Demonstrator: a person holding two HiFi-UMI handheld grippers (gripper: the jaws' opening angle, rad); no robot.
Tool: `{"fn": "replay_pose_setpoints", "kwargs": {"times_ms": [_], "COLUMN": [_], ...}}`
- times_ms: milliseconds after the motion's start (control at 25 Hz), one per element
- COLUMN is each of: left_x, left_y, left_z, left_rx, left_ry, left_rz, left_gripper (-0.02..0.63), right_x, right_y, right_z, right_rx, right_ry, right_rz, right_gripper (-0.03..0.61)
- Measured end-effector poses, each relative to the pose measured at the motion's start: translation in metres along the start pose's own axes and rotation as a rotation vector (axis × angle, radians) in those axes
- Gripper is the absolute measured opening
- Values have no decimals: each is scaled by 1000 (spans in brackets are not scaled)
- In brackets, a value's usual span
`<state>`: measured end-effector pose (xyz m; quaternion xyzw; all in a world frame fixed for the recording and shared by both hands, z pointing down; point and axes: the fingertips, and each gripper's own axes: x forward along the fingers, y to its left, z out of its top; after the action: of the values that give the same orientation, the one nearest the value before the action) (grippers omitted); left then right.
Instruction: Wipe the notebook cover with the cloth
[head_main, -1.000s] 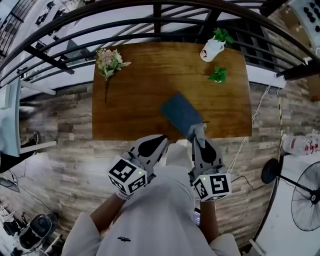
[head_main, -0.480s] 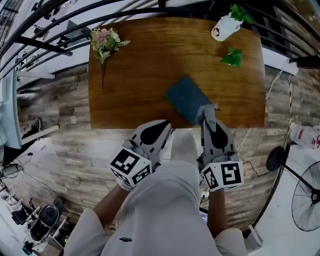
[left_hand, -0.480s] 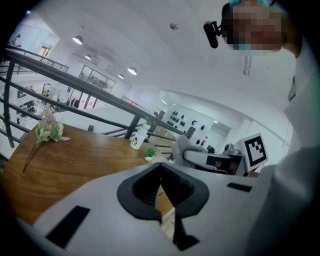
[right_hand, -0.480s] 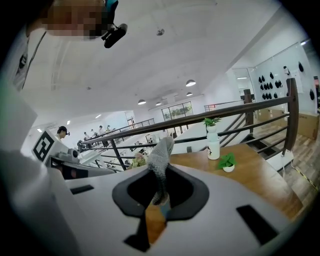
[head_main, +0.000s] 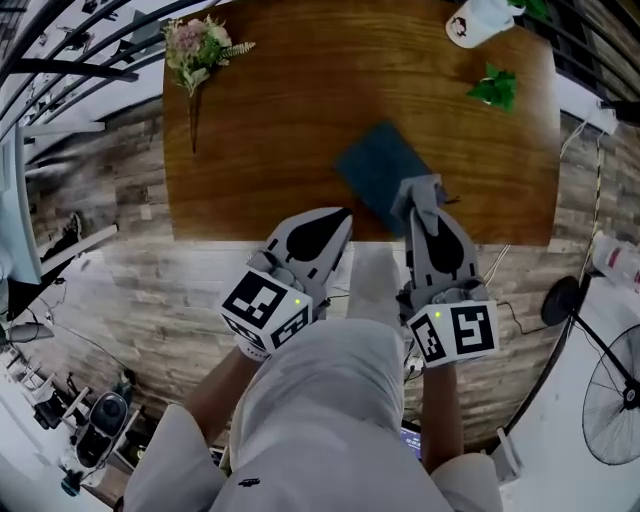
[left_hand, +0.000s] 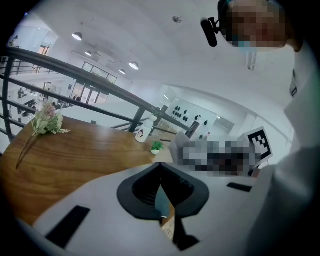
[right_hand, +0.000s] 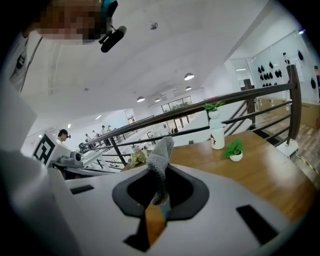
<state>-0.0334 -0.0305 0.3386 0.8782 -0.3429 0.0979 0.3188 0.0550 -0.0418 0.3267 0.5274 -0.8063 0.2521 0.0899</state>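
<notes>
The table (head_main: 260, 150) is smooth brown wood with a slight sheen, the notebook (head_main: 378, 172) cover looks matt dark blue, and the cloth (right_hand: 161, 155) is a nubby grey knit.

I see the notebook (head_main: 378, 170) lying on the table (head_main: 280, 130), right of centre and close to the near edge. Behind it to the right stands a potted plant (head_main: 495, 88), with a bottle (head_main: 478, 20) farther back — flowers (head_main: 195, 45) lie at the far left. My right gripper (head_main: 422, 188), cloth (right_hand: 161, 152) between its jaws, is over the notebook's near corner. My left gripper (head_main: 340, 215) is to its left, at the table's near edge.

Grey left gripper (head_main: 343, 213), right gripper (head_main: 421, 184), black-and-white marker cubes (head_main: 265, 312).
</notes>
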Motion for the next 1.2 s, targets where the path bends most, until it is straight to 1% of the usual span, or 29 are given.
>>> {"fn": "replay_pose_setpoints", "kwargs": {"times_ms": [160,320,480,720,920,1200], "left_x": [13,20,28,40,53,72], "left_y": [12,20,24,32,38,56], "left_z": [-10,-20,-28,-41,-53,-65], "left_rx": [15,8,3,-10,-21,-29], "left_ry": [22,47,63,78,94,110], "left_rz": [13,16,12,18,22,51], "left_gripper": [18,18,18,18,18,18], "right_x": [11,20,30,52,65,90], "right_y": [-7,-13,-24,-27,-25,-38], "right_z": [-13,-26,-30,-44,-49,-65], "right_rx": [39,59,61,106,70,153], "right_ry": [15,28,0,25,22,72], "right_rz": [1,-11,-40,13,54,60], "right_gripper": [40,40,40,40,40,32]}}
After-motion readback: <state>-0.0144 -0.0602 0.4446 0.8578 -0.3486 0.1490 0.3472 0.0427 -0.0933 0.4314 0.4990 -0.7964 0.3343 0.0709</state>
